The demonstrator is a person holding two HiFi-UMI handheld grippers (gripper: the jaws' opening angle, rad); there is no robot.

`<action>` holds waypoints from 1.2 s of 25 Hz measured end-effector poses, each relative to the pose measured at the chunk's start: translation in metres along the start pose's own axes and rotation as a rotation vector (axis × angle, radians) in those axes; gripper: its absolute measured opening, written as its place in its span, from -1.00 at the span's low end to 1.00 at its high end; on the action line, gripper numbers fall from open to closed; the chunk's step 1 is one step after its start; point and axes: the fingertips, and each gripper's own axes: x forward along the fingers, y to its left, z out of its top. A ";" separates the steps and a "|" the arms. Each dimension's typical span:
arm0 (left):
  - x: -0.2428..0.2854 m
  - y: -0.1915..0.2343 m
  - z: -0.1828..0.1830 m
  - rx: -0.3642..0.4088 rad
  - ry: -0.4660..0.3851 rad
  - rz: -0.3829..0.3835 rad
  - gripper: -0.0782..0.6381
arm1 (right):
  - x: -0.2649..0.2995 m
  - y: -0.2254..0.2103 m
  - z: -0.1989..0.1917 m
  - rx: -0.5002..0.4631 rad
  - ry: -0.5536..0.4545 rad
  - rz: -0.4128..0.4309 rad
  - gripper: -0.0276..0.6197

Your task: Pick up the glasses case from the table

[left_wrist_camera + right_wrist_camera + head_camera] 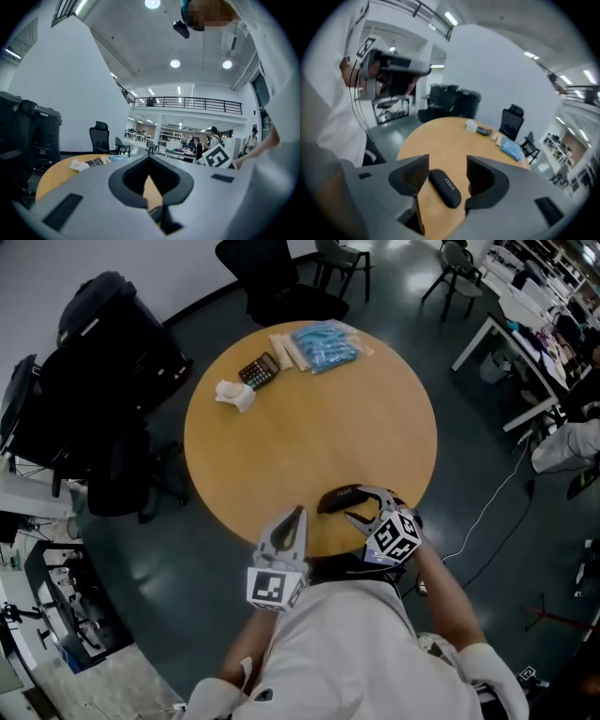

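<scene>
The left gripper (299, 515) is held shut and empty at the 6 o'clock edge of the table (309, 418). Toward 5 o'clock lies the glasses case (445, 188), judged rigid, light and smooth-shelled, best pinched across its narrow middle. It is black and oblong with pale lettering, and is straddled by the right gripper (447, 165), jaws spread.

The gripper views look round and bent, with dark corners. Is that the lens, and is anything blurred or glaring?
Left gripper view: wide-angle bending, black corners, ceiling lights flare white, and the mosaic at the top was added afterwards. Right gripper view: same curving, yet the glasses case looks sharp. Head view: less bent, the table evenly lit, shadows faint.
</scene>
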 end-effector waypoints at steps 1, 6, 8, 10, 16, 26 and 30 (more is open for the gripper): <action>0.005 0.005 -0.001 -0.008 0.005 0.007 -0.76 | 0.014 0.001 -0.009 -0.075 0.076 0.059 -0.12; 0.013 0.024 -0.004 -0.043 0.024 0.046 -0.76 | 0.084 0.023 -0.071 -0.372 0.356 0.348 -0.01; 0.014 0.034 -0.008 -0.062 0.040 0.077 -0.76 | 0.110 0.030 -0.093 -0.443 0.433 0.434 0.02; 0.011 0.043 -0.014 -0.073 0.062 0.108 -0.76 | 0.132 0.035 -0.113 -0.489 0.497 0.493 0.04; -0.002 0.063 -0.028 -0.086 0.105 0.176 -0.76 | 0.165 0.055 -0.155 -0.475 0.630 0.673 0.12; -0.003 0.069 -0.034 -0.091 0.089 0.200 -0.76 | 0.154 0.032 -0.093 -0.326 0.399 0.445 0.10; 0.007 0.062 -0.018 -0.059 0.050 0.173 -0.76 | 0.074 -0.021 0.026 -0.055 -0.027 0.161 0.10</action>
